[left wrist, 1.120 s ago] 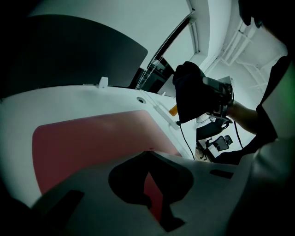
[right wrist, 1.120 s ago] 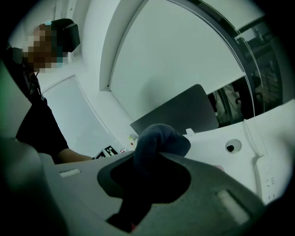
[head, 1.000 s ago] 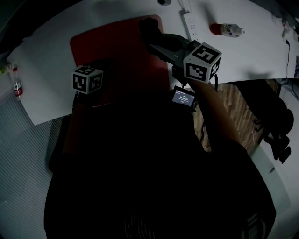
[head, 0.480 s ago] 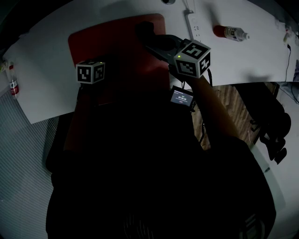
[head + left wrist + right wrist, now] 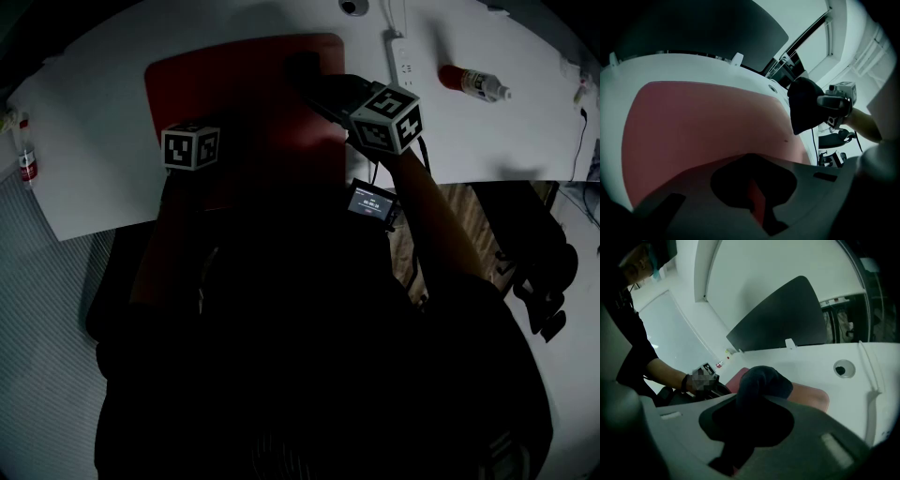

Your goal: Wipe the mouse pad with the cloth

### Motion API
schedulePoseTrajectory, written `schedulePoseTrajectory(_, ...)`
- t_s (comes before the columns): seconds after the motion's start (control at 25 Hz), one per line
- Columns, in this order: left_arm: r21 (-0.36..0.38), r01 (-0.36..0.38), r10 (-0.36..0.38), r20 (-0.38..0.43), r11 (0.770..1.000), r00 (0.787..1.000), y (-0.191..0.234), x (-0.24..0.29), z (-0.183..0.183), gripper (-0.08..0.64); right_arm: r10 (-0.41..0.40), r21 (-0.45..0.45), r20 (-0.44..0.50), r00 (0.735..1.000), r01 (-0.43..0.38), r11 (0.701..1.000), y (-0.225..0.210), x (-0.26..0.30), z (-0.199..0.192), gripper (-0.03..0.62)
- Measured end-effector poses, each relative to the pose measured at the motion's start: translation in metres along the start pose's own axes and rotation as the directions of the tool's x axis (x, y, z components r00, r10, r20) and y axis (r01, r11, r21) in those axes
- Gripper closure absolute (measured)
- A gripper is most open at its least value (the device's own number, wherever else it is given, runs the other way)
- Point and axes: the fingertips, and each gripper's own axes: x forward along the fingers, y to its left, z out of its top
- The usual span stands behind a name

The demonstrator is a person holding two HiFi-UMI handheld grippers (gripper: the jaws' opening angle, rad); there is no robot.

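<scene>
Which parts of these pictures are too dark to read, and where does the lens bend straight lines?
Head view: the lower half is almost black, only the white table is well lit, and its edge bows. Left gripper view: corners darken, the mouse pad curves. Right gripper view: the cloth in the jaws is a dark shape without detail.
</scene>
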Motion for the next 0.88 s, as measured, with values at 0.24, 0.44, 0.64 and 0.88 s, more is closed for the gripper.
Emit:
schedulePoseTrajectory(0.24,0.006,0.006,-0.006,0.001,1.000,1.000,0.000,0.003,-0.003,0.552,-0.148,-0.174,-0.041,0.988,0.139,0.975,-0.049,-0.001,0.031,0.526)
schedulePoseTrajectory(0.44,-0.001,0.002,-0.002,0.008,1.000,1.000,0.000,0.003,-0.003,0.552,-0.242,-0.476,-0.226,0.944,0.110,0.873,-0.064,0.034,0.001,0.526)
schedulePoseTrajectory(0.64,0.004,0.004,-0.004,0.010,1.000,1.000,0.000,0.004,-0.004,0.552,-0.314,-0.574,-0.329,0.891,0.075,0.816,-0.071,0.058,-0.049,0.526)
schedulePoseTrajectory(0.88,-0.022,0.010,-0.010,0.025,1.000,1.000,0.001,0.000,0.001,0.552,-0.134,-0.435,-0.404,0.905,-0.062,0.898,-0.035,0.062,-0.075,0.529)
